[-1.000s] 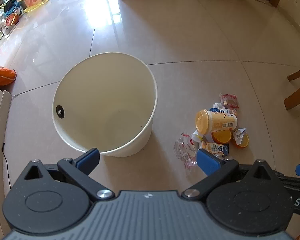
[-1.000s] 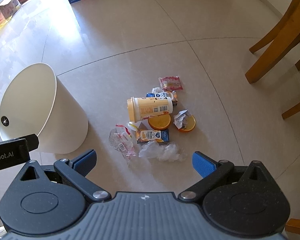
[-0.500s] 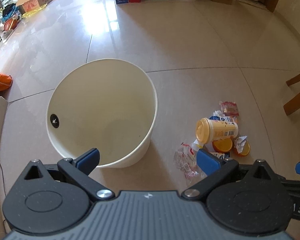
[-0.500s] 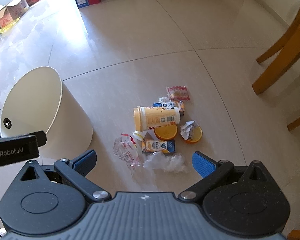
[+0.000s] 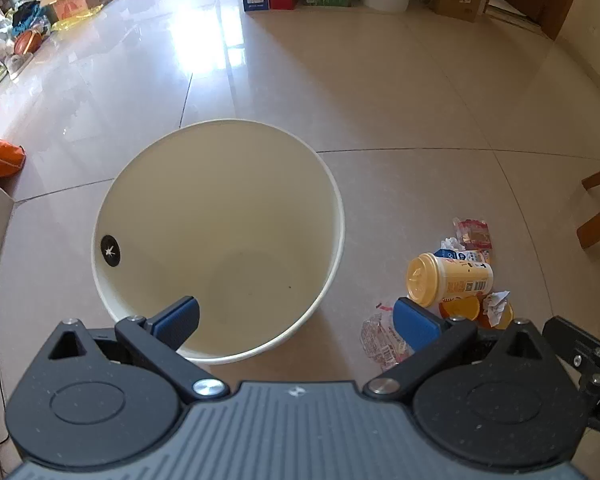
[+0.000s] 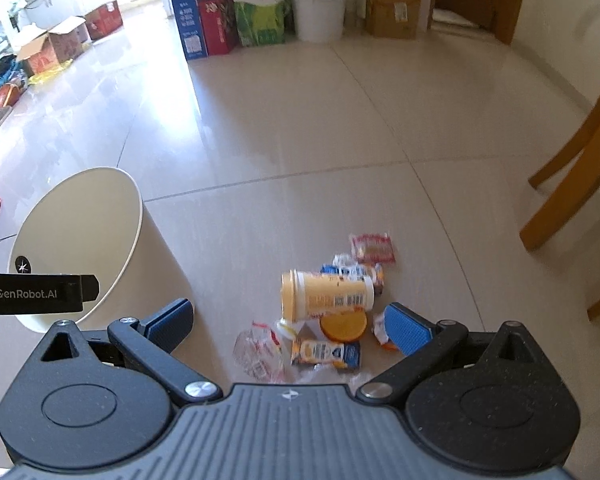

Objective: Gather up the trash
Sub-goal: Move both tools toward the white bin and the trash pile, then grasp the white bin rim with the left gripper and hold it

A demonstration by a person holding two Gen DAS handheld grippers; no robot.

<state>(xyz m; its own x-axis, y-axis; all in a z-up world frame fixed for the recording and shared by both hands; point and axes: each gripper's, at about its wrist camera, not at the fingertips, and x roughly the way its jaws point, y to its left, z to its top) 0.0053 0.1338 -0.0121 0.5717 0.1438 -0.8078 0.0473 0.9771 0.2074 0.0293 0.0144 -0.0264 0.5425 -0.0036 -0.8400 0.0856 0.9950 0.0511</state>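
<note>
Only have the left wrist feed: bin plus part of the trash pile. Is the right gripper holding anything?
Observer: No. The right gripper is open, nothing between its jaws, pointed at the pile.
Operator: Anything in the pile that my finger hides?
Observer: Yes, a small yellow-and-blue carton lies flat on the floor, on the near side of the yellow cup.
</note>
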